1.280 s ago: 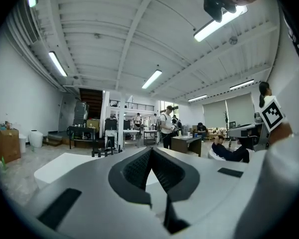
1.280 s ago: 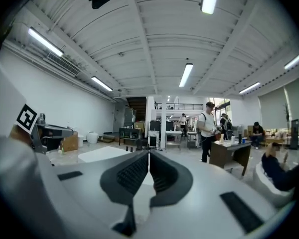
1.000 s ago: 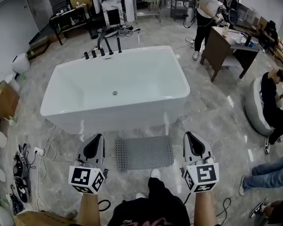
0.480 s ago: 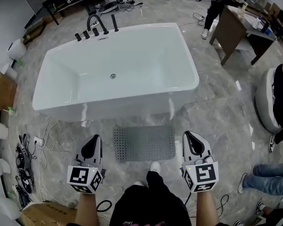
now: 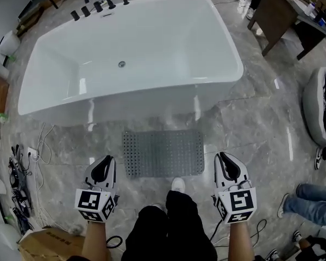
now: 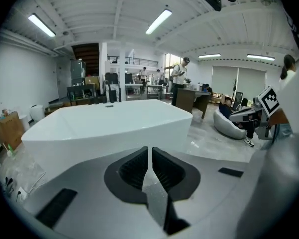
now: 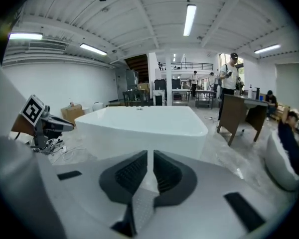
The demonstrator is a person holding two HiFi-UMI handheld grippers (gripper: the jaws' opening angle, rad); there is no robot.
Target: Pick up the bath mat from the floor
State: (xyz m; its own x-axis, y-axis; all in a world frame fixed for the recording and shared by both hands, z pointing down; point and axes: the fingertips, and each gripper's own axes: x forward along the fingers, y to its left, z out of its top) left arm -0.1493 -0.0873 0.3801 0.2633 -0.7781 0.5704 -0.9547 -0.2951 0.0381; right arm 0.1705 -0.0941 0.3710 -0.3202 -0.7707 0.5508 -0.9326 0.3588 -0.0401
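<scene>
The grey perforated bath mat (image 5: 163, 153) lies flat on the marble floor, right against the front of the white bathtub (image 5: 228, 48). My left gripper (image 5: 105, 162) hovers off the mat's near left corner, apart from it, jaws shut on nothing. My right gripper (image 5: 226, 159) hangs to the right of the mat's near right corner, also shut and empty. In the left gripper view the shut left gripper (image 6: 149, 151) faces the bathtub (image 6: 109, 123); the right gripper view shows the same for the right gripper (image 7: 150, 156) and the bathtub (image 7: 144, 123). Neither gripper view shows the mat.
My own shoe (image 5: 177, 185) stands at the mat's near edge. Cables and a power strip (image 5: 22, 162) lie at the left, a cardboard box (image 5: 43, 243) at the lower left. A brown desk (image 5: 277, 15), a grey seat (image 5: 315, 107) and someone's legs (image 5: 315, 205) are on the right.
Both grippers have sunk toward the floor and stayed shut. The head view has dropped and tilted, so the tub and mat look larger and nearer.
</scene>
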